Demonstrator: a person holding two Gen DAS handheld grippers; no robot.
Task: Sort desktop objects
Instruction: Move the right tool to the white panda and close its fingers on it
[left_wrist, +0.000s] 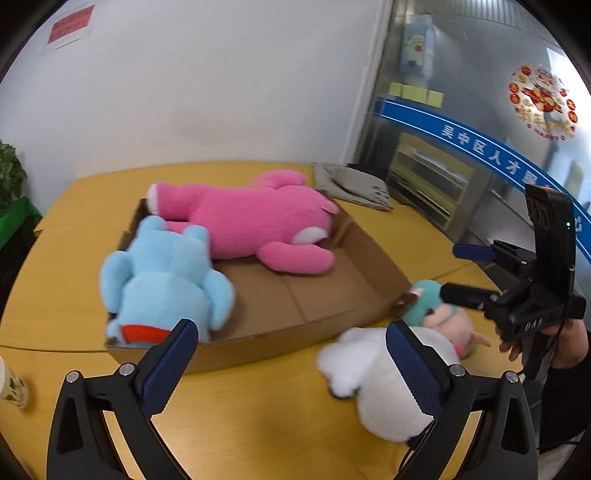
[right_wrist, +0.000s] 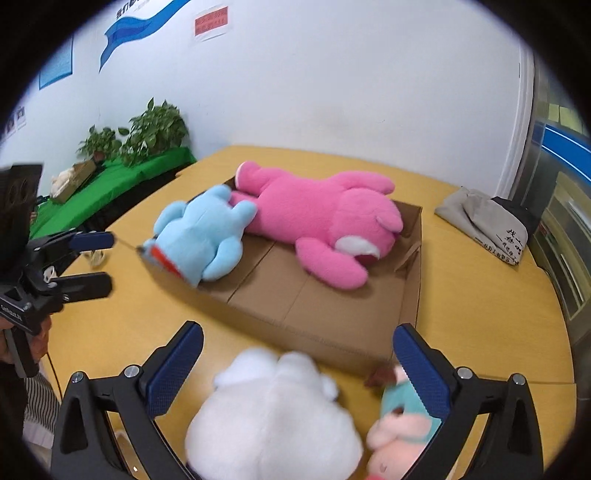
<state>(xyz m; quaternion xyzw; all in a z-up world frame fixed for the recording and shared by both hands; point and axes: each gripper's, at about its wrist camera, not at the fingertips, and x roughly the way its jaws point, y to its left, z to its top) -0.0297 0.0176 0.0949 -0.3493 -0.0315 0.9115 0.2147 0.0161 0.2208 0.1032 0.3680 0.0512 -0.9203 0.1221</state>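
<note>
A shallow cardboard box (left_wrist: 325, 295) (right_wrist: 332, 317) lies on the yellow table. Inside it lie a pink plush (left_wrist: 255, 221) (right_wrist: 325, 221) and a light-blue plush (left_wrist: 166, 280) (right_wrist: 207, 236) at the box's left corner. A white plush (left_wrist: 384, 373) (right_wrist: 273, 417) and a small pink-and-teal doll (left_wrist: 439, 314) (right_wrist: 399, 428) lie on the table in front of the box. My left gripper (left_wrist: 291, 369) (right_wrist: 92, 262) is open and empty, in front of the box. My right gripper (right_wrist: 299, 373) (left_wrist: 461, 273) is open, its fingers around the white plush and the doll.
A grey cloth bag (left_wrist: 354, 184) (right_wrist: 484, 225) lies at the table's far right corner. Potted plants (right_wrist: 147, 133) stand on a green-covered bench to the left. A paper cup (left_wrist: 11, 384) stands at the left table edge. A glass partition is at the right.
</note>
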